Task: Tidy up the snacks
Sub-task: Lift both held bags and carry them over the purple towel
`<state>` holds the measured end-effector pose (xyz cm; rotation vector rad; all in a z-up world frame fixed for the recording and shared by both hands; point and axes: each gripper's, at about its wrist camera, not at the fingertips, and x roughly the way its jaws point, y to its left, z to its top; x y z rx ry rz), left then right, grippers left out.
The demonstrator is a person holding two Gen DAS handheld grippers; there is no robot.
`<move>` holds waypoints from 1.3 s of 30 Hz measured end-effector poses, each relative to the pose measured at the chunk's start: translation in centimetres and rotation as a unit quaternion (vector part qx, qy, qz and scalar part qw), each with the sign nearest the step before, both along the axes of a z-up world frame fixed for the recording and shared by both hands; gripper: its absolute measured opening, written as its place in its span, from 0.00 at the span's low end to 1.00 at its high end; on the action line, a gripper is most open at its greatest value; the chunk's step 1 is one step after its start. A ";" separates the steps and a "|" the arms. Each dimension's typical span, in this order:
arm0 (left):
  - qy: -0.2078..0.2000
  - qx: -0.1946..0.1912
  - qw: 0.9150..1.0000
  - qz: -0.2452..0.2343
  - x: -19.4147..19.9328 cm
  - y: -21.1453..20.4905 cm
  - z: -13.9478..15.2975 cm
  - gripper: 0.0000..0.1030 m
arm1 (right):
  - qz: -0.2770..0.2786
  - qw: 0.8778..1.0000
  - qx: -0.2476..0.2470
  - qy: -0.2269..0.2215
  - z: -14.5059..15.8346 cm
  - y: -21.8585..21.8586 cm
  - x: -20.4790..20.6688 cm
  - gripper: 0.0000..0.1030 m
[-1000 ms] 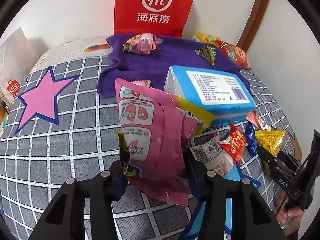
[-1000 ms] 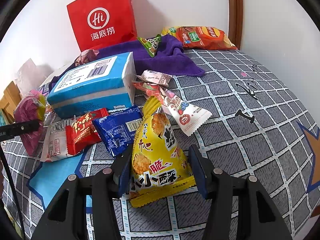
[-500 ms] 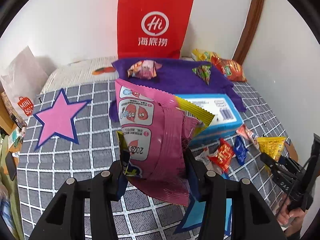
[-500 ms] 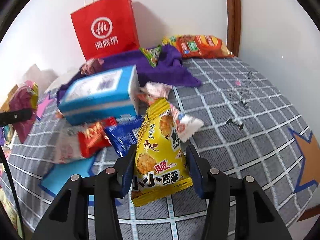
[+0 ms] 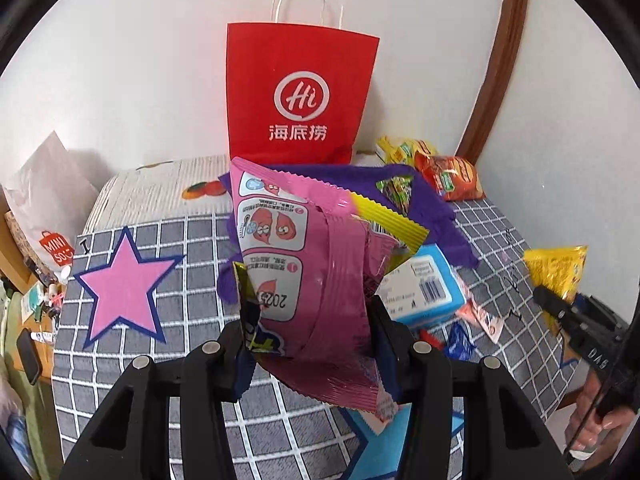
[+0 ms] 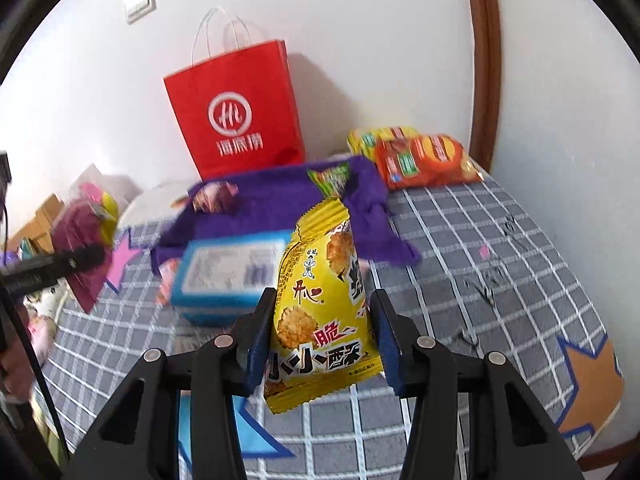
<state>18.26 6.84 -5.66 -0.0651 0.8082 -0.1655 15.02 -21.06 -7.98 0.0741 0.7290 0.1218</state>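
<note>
My left gripper (image 5: 310, 344) is shut on a pink snack packet (image 5: 308, 272), held upright above the grey checked bedspread (image 5: 192, 240). In the right wrist view my right gripper (image 6: 322, 340) is shut on a yellow snack packet (image 6: 320, 308), lifted off the bed. Each gripper shows in the other's view: the right one with its yellow packet (image 5: 560, 276) at the right edge, the left one with the pink packet (image 6: 84, 252) at the left. A red paper bag (image 5: 296, 100) stands against the wall behind a purple cloth (image 6: 280, 204).
A blue box (image 6: 228, 276) lies mid-bed with small packets beside it (image 5: 460, 344). Orange and yellow chip bags (image 6: 420, 160) rest at the far right corner. Small packets (image 6: 332, 178) sit on the purple cloth. A white shopping bag (image 5: 44, 200) stands at the left.
Both grippers have risen with their packets, so the bed and box look smaller and farther below. The right jaws closed slightly on the yellow packet as it left the bedspread.
</note>
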 end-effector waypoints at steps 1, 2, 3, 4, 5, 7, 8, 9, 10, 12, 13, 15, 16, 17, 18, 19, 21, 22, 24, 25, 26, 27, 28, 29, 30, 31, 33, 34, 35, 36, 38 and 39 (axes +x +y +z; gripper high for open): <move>-0.001 0.000 1.000 0.001 0.3 0.1 0.2 0.46 | 0.002 1.000 -0.001 -0.003 0.4 0.1 0.3 0.45; -0.001 -0.001 1.000 0.003 0.8 0.2 0.4 0.46 | 0.003 1.000 -0.004 -0.007 1.1 0.3 1.0 0.45; -0.002 -0.002 1.000 0.004 1.1 0.2 0.4 0.46 | 0.001 1.000 -0.006 -0.009 1.6 0.5 1.6 0.45; -0.001 -0.003 1.000 0.006 1.5 0.3 0.6 0.46 | 0.000 1.000 -0.006 -0.010 2.0 0.6 2.2 0.45; -0.002 -0.004 1.000 0.008 2.0 0.4 0.7 0.46 | 0.000 1.000 -0.005 -0.012 2.2 0.6 2.6 0.45; -0.003 -0.003 1.000 0.011 2.8 0.6 1.1 0.46 | -0.001 1.000 0.001 -0.011 2.7 0.7 4.0 0.45; -0.005 -0.001 1.000 0.013 3.4 0.7 1.2 0.46 | 0.000 1.000 0.005 -0.010 2.9 0.8 4.8 0.45; -0.005 0.000 1.000 0.015 3.8 0.7 1.4 0.46 | 0.001 1.000 0.006 -0.011 3.0 0.9 5.6 0.45; -0.006 0.000 1.000 0.017 4.4 0.9 1.5 0.46 | 0.002 1.000 0.007 -0.013 3.1 0.9 6.2 0.45; -0.007 0.001 1.000 0.018 5.3 1.0 1.8 0.46 | 0.005 1.000 0.007 -0.015 3.3 1.3 7.3 0.45; -0.008 0.002 1.000 0.019 5.8 1.0 1.8 0.46 | 0.006 1.000 0.009 -0.015 3.3 1.4 7.9 0.45; -0.008 0.004 1.000 0.020 6.8 1.0 1.9 0.46 | 0.008 1.000 0.013 -0.014 3.2 1.6 9.4 0.45; -0.008 0.005 1.000 0.020 7.5 0.9 1.9 0.46 | 0.010 1.000 0.014 -0.013 3.1 1.7 10.1 0.45; -0.007 0.005 1.000 0.020 7.9 0.9 1.9 0.46 | 0.012 1.000 0.015 -0.011 2.9 1.9 11.0 0.45; -0.007 0.005 1.000 0.020 8.4 0.9 1.8 0.46 | 0.013 1.000 0.017 -0.010 2.8 2.1 11.9 0.45; -0.006 0.004 1.000 0.019 8.9 0.9 1.7 0.46 | 0.014 1.000 0.018 -0.009 2.7 2.2 12.4 0.45; -0.004 0.003 1.000 0.020 9.8 0.9 1.5 0.46 | 0.019 1.000 0.021 -0.006 2.3 2.5 13.7 0.45; -0.002 0.002 1.000 0.021 10.3 0.9 1.3 0.46 | 0.019 1.000 0.021 -0.005 2.1 2.6 14.4 0.45; -0.001 -0.001 1.000 0.024 11.3 0.9 1.1 0.46 | 0.023 0.999 0.023 -0.002 1.8 2.9 15.9 0.45; 0.000 -0.001 1.000 0.025 11.6 0.9 1.0 0.46 | 0.023 0.999 0.027 -0.002 1.6 2.8 16.5 0.45; 0.002 -0.002 1.000 0.026 12.1 0.9 0.8 0.46 | 0.024 0.999 0.030 -0.001 1.5 2.9 17.0 0.45; 0.004 -0.003 1.000 0.026 12.5 0.9 0.6 0.46 | 0.025 0.999 0.033 0.001 1.3 2.9 17.5 0.45; 0.006 -0.004 1.000 0.026 13.0 0.8 0.2 0.46 | 0.028 0.999 0.034 0.004 0.9 2.9 18.1 0.45; 0.008 -0.004 1.000 0.026 13.4 0.8 0.0 0.46 | 0.029 0.999 0.035 0.006 0.5 3.0 18.7 0.45; 0.009 -0.006 1.000 0.026 13.7 0.7 -0.2 0.46 | 0.029 0.999 0.037 0.008 0.2 3.0 19.0 0.45; 0.012 -0.008 1.000 0.026 14.1 0.7 -0.5 0.46 | 0.031 0.999 0.041 0.011 -0.5 3.0 19.6 0.45; 0.018 -0.012 0.999 0.025 14.9 0.7 -1.2 0.46 | 0.034 0.998 0.046 0.017 -1.4 2.9 20.2 0.45; 0.019 -0.012 0.999 0.025 15.1 0.6 -1.4 0.46 | 0.034 0.998 0.049 0.023 -2.2 2.8 20.7 0.45; 0.023 -0.013 0.999 0.026 15.6 0.6 -1.8 0.46 | 0.035 0.998 0.051 0.025 -2.7 2.8 20.9 0.45; 0.025 -0.014 0.999 0.026 15.8 0.6 -2.0 0.46 | 0.035 0.998 0.053 0.026 -3.1 2.7 21.1 0.45; 0.029 -0.016 0.999 0.025 16.4 0.6 -2.6 0.46 | 0.034 0.997 0.061 0.033 -4.2 2.3 21.7 0.45; 0.030 -0.016 0.999 0.025 16.6 0.6 -2.9 0.46 | 0.032 0.997 0.063 0.039 -4.6 2.1 21.9 0.45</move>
